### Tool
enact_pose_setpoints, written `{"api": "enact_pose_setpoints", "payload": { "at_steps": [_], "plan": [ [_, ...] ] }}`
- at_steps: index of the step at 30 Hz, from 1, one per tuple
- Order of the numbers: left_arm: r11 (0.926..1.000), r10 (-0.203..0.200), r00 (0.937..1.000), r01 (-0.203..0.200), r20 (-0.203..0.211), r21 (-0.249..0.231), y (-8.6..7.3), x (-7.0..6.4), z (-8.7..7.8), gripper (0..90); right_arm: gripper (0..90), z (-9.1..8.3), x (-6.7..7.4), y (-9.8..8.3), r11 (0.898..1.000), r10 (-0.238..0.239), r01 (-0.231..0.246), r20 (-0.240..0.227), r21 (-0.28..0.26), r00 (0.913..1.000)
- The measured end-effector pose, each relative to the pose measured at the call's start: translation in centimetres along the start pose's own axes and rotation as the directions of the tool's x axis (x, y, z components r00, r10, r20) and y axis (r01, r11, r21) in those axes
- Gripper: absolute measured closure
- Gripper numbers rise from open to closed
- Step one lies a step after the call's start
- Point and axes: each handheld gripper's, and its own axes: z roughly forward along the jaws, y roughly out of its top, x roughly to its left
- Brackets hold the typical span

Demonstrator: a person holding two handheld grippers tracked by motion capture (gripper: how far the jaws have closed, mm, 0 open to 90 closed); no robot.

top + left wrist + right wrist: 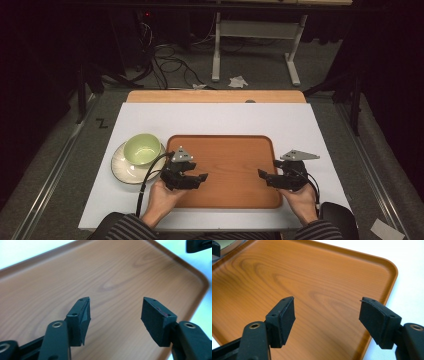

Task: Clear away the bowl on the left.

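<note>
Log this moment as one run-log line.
left gripper: open, over tray | right gripper: open, over tray | bowl: on plate, left of tray

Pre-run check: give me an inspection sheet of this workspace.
Surface: white table, a bare wood strip along its far edge.
Job's things: wooden tray, nothing on it; green bowl sits on a plate left of the tray.
Clutter: nothing seen on the table.
Grippers: left tongs and right tongs both open, nothing between them, over the tray's near half.
Cables: one trails from each gripper; loose cables on the floor beyond the table.
Surroundings: dark room, white stand legs, crumpled paper on the floor.
</note>
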Motion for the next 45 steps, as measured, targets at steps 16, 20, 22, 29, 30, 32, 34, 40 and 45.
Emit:
{"api": "enact_pose_setpoints", "payload": {
  "at_steps": [16, 20, 22, 29, 30, 32, 34, 40, 45],
  "plan": [
    [0.9998, -0.022, 0.9994, 0.022, -0.026, 0.003, 0.1, 0.6, -0.7, 38.5, 33.3, 0.3, 0.3, 0.0, 0.999, -0.035, 0.035, -0.007, 0.033, 0.9994],
    [0.9999, -0.010, 0.9994, 0.010, -0.033, 0.006, 0.3, 0.6, -0.9, 37.7, 33.4, 0.2, 0.2, 0.0, 0.999, -0.031, 0.032, -0.011, 0.030, 0.9995],
    [1.0000, 0.002, 0.9989, -0.001, -0.046, 0.005, 0.4, 0.6, -1.1, 37.1, 33.4, 0.2, 0.2, 0.0, 0.999, -0.031, 0.031, -0.010, 0.030, 0.9995],
    [0.9999, -0.006, 0.9977, 0.006, -0.067, -0.009, 0.7, 1.2, -1.7, 36.8, 33.7, 0.3, 0.3, 0.0, 0.999, -0.034, 0.034, -0.011, 0.037, 0.9994],
    [1.0000, -0.002, 0.9973, 0.001, -0.073, -0.008, 0.7, 1.2, -1.8, 36.7, 33.7, 0.3, 0.3, 0.0, 0.999, -0.032, 0.032, -0.012, 0.040, 0.9994],
    [0.9999, -0.001, 0.9964, 0.000, -0.084, -0.012, 0.8, 1.4, -2.0, 36.7, 33.8, 0.3, 0.3, 0.0, 0.999, -0.035, 0.036, -0.011, 0.040, 0.9993],
    [0.9999, -0.005, 0.9961, 0.004, -0.088, -0.014, 0.8, 1.5, -2.1, 36.7, 33.9, 0.3, 0.3, 0.0, 0.998, -0.036, 0.036, -0.011, 0.041, 0.9993],
    [0.9996, -0.019, 0.9935, 0.017, -0.112, -0.021, 0.9, 2.1, -2.7, 36.6, 34.0, 0.3, 0.3, 0.0, 0.998, -0.040, 0.040, -0.012, 0.040, 0.9991],
    [0.9992, -0.027, 0.9893, 0.023, -0.144, -0.033, 1.0, 2.6, -3.4, 36.8, 34.1, 0.4, 0.3, -0.1, 0.998, -0.044, 0.045, -0.014, 0.041, 0.9989]
  ]
}}
